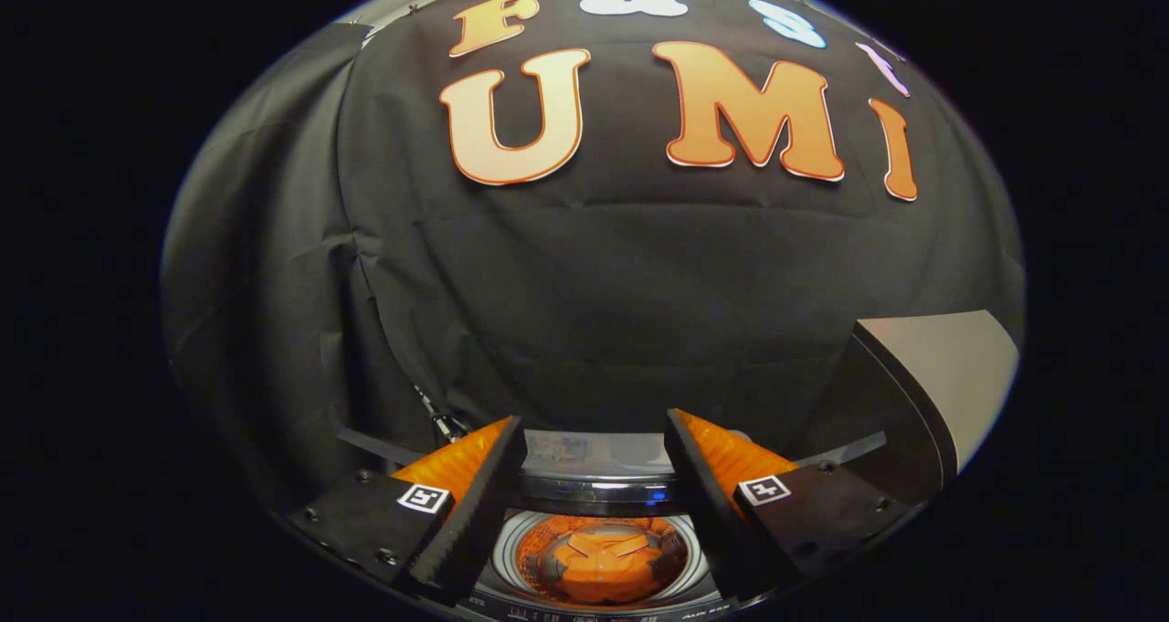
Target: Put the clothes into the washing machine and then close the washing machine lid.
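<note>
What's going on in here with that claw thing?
A person is holding a two-finger claw above a small top-loading washing machine. The fingers are spread apart with nothing between them. Below, between the fingers, the round drum opening is uncovered, and something orange lies inside, possibly the clothes, though I can't be sure. A light-coloured panel stands up just beyond the right finger, perhaps the raised lid. So the lid-closing step is not yet done.
</note>
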Motion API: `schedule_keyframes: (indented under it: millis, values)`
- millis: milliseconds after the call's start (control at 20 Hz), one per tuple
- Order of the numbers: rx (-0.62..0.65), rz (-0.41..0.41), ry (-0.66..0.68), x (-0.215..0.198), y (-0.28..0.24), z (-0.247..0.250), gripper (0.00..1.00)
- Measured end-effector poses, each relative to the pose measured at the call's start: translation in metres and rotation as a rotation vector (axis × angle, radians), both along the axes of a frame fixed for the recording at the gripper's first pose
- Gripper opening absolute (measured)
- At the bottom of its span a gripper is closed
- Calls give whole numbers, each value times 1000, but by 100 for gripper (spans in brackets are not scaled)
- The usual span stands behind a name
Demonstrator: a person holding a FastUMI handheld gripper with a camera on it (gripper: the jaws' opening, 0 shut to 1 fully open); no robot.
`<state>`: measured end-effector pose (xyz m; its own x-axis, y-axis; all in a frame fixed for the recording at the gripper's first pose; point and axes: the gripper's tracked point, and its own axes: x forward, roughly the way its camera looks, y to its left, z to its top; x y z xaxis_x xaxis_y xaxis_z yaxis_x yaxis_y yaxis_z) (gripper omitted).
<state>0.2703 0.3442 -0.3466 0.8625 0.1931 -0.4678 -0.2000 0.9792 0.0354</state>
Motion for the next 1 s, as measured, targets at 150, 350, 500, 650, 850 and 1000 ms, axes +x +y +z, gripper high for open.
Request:
schedule_keyframes:
  millis: [150, 350, 500, 650, 850, 1000]
  values:
    - [2, 4, -1, 0, 0, -2, 99]
    - [6, 4, 0, -3, 1, -4, 99]
    - [-1, 1, 21, -11, -1, -12, 100]
    - [-2, -1, 19, -22, -2, -20, 100]
    - [-28, -16, 125, -28, -9, -57, 100]
    - [-33, -17, 278, -48, -13, -118, 100]
